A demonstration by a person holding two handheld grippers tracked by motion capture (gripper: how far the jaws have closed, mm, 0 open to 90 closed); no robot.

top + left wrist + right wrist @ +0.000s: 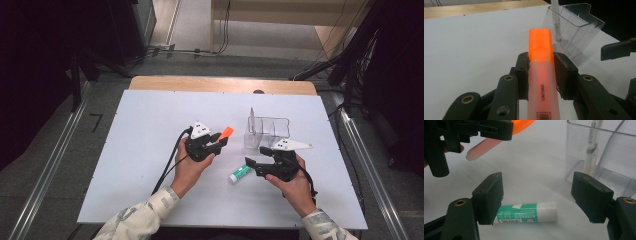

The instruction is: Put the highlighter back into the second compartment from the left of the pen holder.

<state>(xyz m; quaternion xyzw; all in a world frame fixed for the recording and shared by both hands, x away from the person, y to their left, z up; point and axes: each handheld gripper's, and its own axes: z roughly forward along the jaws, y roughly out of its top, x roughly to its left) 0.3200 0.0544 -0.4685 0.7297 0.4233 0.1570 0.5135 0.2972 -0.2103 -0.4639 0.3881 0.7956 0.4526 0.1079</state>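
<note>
The left claw (218, 142) is clenched on an orange highlighter (541, 72); in the left gripper view both pads are seen pressed against the barrel just behind the orange cap. The highlighter's long axis is seen running along the claw's own line, cap forward, and in the high view it is pointed toward about two o'clock, at the clear plastic organiser (270, 131). The organiser is found just beyond the cap, near but apart from it.

The right claw (537, 200) is released, its jaws held wide. A green-and-white glue stick (526, 213) is lying flat on the white bench (150, 150) between those jaws, untouched by either pad. In the right gripper view its long axis is seen running crosswise, from nine to three o'clock, the green end beside the left-hand jaw and the white end well short of the right-hand jaw. In the high view the glue stick (240, 173) is lying at about nine o'clock from the right hand, between the two hands and nearer the right one.

The organiser is divided into compartments. One white pen (592, 147) is standing nearly upright in a compartment at the organiser's nine o'clock side in the high view; the other compartments appear empty.

It is judged that the glue stick's crosswise lie suits an end-to-end closure poorly, so a turn of the right claw would be called for.
</note>
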